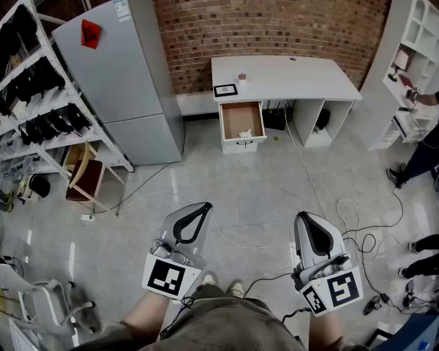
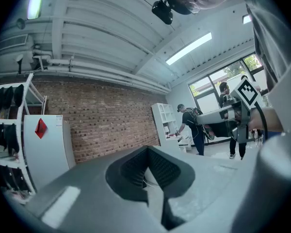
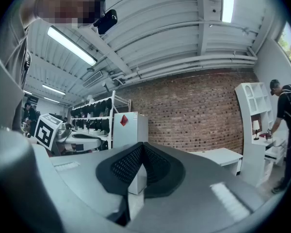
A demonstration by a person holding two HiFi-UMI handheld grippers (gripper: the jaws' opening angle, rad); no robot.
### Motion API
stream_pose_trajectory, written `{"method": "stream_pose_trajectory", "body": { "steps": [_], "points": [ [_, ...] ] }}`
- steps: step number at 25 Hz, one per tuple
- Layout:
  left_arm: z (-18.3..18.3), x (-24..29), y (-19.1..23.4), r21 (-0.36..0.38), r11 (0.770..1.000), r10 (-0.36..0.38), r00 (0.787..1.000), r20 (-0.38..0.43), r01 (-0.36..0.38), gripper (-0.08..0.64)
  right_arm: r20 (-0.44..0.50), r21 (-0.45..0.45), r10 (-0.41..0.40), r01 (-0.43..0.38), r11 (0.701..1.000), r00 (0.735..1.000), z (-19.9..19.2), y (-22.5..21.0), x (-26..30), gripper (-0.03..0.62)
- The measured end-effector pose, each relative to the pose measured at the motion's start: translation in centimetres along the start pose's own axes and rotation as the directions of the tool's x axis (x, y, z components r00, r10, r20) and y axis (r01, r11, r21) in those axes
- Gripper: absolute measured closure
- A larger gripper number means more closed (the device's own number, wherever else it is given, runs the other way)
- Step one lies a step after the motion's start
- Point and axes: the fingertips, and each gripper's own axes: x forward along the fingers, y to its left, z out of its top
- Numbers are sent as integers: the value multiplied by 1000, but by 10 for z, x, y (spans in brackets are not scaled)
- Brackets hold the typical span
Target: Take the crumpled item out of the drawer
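Observation:
A white desk [image 1: 282,79] stands against the brick wall at the far side. Its drawer [image 1: 241,119] is pulled out, and a small pale crumpled item [image 1: 245,133] lies near the drawer's front edge. My left gripper [image 1: 203,208] and right gripper [image 1: 305,217] are held low near my body, far from the desk, pointing toward it. Both have their jaws shut with nothing between them. The left gripper [image 2: 146,149] and the right gripper [image 3: 141,144] look up at the wall and ceiling in their own views, and the drawer is hidden there.
A grey fridge [image 1: 124,72] stands left of the desk, with racks of dark shoes [image 1: 36,101] and a wooden chair [image 1: 84,174] further left. Cables [image 1: 351,218] trail over the floor. A person [image 1: 435,134] stands by the white shelf unit [image 1: 417,50] at right.

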Motion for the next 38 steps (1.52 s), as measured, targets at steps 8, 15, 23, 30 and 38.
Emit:
{"method": "stream_pose_trajectory", "body": {
  "steps": [8, 15, 23, 30, 38],
  "points": [
    [-1, -1, 0, -45, 999, -3, 1000, -10, 3, 560, 9, 15, 8, -8, 1000, 1000, 1, 0, 0, 565],
    [6, -3, -7, -35, 999, -14, 1000, 19, 15, 560, -2, 19, 2, -2, 1000, 1000, -2, -5, -2, 565],
    [28, -10, 0, -165, 986, 16, 992, 124, 5, 290, -2, 25, 18, -18, 1000, 1000, -5, -8, -9, 565],
    [22, -8, 5, -140, 989, 52, 996, 78, -40, 290, -15, 22, 22, -22, 1000, 1000, -11, -12, -14, 565],
    [17, 1, 16, -103, 992, 80, 995, 55, -74, 296, -27, 21, 9, -8, 1000, 1000, -14, -23, -9, 565]
  ]
}}
